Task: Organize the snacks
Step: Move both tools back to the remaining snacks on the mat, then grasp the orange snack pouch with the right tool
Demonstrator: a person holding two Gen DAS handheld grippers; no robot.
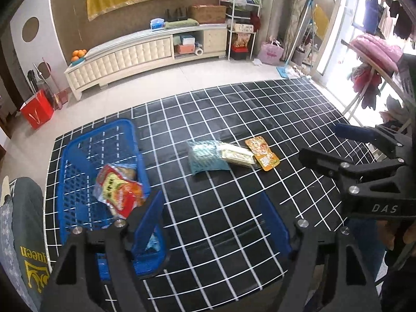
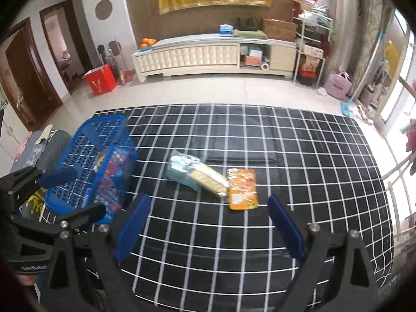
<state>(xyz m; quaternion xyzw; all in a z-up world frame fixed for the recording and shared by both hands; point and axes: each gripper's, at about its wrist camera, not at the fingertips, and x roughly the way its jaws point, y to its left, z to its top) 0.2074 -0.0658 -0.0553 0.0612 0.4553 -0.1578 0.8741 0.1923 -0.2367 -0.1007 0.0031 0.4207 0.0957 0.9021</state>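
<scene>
Left gripper (image 1: 215, 223) spread wide with nothing between its blue pads, poised over the near corner of the blue basket (image 1: 78, 156); right gripper (image 2: 208, 226) likewise released and empty, hovering above the checked black cloth (image 2: 312, 156) well to the right of that basket. Inside the basket, a red-and-yellow snack packet (image 1: 117, 189) already dropped; out on the cloth to the basket's right, still loose, a teal snack bag (image 1: 205, 156), a clear cracker pack (image 1: 238, 156) touching it and an orange pouch (image 1: 262, 153) overlapping the cracker pack's far end. Seemingly between placements: next, probably a reach toward the orange pouch, a flat low pinch on its edge, then a carry back to the basket.
</scene>
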